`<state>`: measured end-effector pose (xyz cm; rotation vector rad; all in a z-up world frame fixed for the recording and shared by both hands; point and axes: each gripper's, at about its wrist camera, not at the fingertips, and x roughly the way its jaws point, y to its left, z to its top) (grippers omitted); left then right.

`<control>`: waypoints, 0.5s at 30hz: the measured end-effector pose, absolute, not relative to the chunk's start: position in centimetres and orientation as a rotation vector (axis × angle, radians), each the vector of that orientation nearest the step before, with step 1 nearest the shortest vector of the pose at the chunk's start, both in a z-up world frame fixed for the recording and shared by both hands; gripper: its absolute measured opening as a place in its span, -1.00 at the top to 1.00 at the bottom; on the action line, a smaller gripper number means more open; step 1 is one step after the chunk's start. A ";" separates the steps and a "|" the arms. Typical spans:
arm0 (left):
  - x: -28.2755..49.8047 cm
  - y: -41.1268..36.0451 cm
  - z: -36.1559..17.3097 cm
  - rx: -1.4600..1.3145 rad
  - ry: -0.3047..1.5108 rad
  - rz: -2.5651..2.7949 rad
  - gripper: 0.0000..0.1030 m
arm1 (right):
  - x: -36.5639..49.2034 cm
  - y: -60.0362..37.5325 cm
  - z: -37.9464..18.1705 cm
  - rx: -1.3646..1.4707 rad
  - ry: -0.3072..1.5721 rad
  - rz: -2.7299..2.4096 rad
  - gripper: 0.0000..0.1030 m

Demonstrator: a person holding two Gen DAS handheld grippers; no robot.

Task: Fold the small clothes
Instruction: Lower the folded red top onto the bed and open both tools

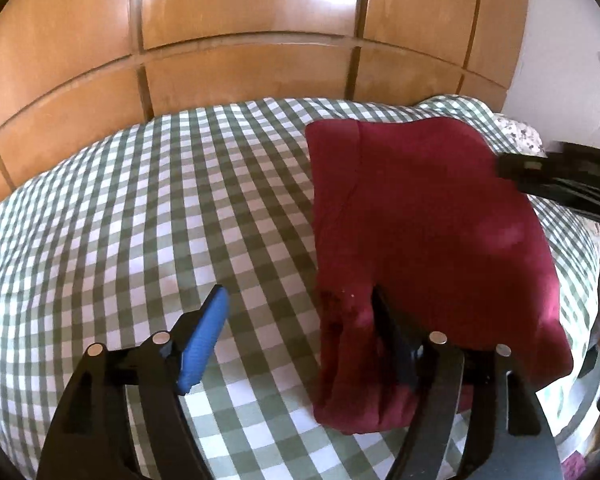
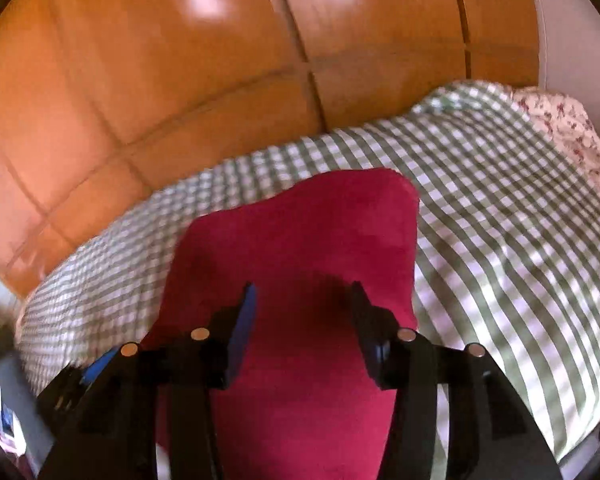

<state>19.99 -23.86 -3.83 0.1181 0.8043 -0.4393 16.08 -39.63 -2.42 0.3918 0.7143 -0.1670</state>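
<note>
A dark red garment (image 1: 428,232) lies folded on the green-and-white checked bed cover (image 1: 160,208). My left gripper (image 1: 300,300) is open wide: its blue-padded left finger is over bare cover, its right finger rests on the garment's near left edge. In the right wrist view the garment (image 2: 300,248) fills the middle. My right gripper (image 2: 304,300) is open just above it, both fingers over the cloth. The right gripper also shows in the left wrist view (image 1: 556,180) at the garment's far right edge.
An orange-brown wooden wardrobe (image 1: 240,40) stands behind the bed. A floral pillow (image 2: 568,136) lies at the far right of the bed. The checked cover (image 2: 520,220) stretches to the right of the garment.
</note>
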 end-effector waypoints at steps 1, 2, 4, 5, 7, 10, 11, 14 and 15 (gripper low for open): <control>20.1 -23.9 -3.9 0.114 0.805 -0.443 -0.41 | 17.0 -39.7 -3.3 0.386 0.750 -0.178 0.07; 20.1 -23.9 -3.9 0.110 0.804 -0.444 -0.41 | 17.8 -39.8 -4.2 0.384 0.778 -0.186 0.06; 20.1 -24.0 -3.8 0.112 0.803 -0.445 -0.41 | 17.8 -39.4 -4.3 0.336 0.773 -0.207 0.06; 20.0 -24.0 -3.8 0.115 0.801 -0.442 -0.41 | 17.5 -39.1 -4.0 0.324 0.765 -0.210 0.05; 19.8 -23.9 -3.7 0.114 0.800 -0.442 -0.41 | 16.3 -38.7 -3.2 0.310 0.735 -0.209 0.02; 19.3 -23.5 -3.3 0.093 0.796 -0.438 -0.41 | 14.0 -37.9 -2.2 0.306 0.679 -0.204 -0.18; 19.1 -23.4 -3.2 0.092 0.794 -0.435 -0.41 | 13.3 -37.5 -2.0 0.303 0.664 -0.207 -0.19; 18.4 -23.0 -2.6 0.097 0.772 -0.429 -0.41 | 10.9 -35.8 -1.6 0.285 0.629 -0.207 -0.22; 18.0 -22.8 -2.3 0.095 0.763 -0.429 -0.41 | 10.6 -35.5 -1.6 0.276 0.626 -0.211 -0.22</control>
